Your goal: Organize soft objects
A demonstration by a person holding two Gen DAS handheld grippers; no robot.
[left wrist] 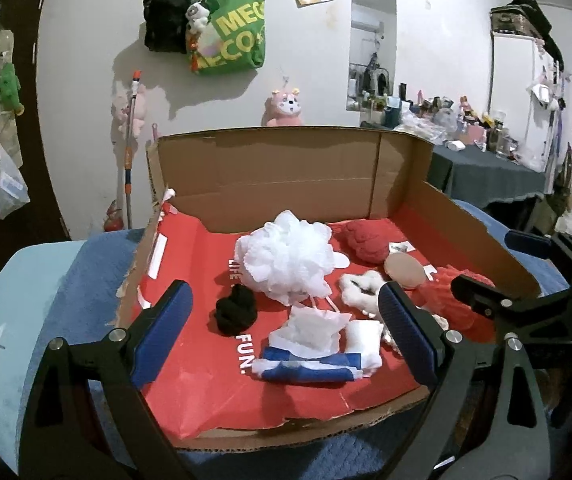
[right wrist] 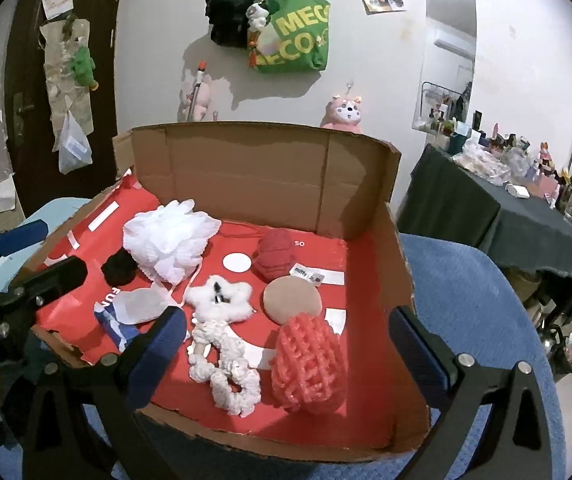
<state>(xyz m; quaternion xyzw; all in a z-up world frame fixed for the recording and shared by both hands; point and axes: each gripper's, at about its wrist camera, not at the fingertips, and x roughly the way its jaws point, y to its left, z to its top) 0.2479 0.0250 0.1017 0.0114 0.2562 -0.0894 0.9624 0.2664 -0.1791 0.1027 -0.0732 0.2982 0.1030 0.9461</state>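
Observation:
An open cardboard box point(left wrist: 294, 168) point(right wrist: 400, 280) with a red floor holds several soft things. A white mesh bath puff point(left wrist: 288, 256) point(right wrist: 170, 236) lies mid-box beside a black fabric wad point(left wrist: 236, 310) point(right wrist: 119, 267). A blue and white cloth bundle point(left wrist: 314, 352) point(right wrist: 126, 312) lies near the front. A dark red yarn ball point(left wrist: 364, 240) point(right wrist: 275, 254), a tan round pad point(left wrist: 405, 270) point(right wrist: 292, 300), a white fluffy knit piece point(left wrist: 360, 286) point(right wrist: 222, 336) and a red chunky knit piece point(left wrist: 458, 304) point(right wrist: 308, 364) lie to the right. My left gripper point(left wrist: 284, 336) stands open above the bundle. My right gripper point(right wrist: 288, 360) stands open around the knit pieces, touching nothing.
The box rests on a blue quilted surface point(right wrist: 466, 320). A dark-clothed table point(right wrist: 526, 216) crowded with small items stands at the right. Bags point(left wrist: 226, 32) and plush toys point(left wrist: 286, 108) hang on the white wall behind. A dark door point(right wrist: 46, 100) is at the left.

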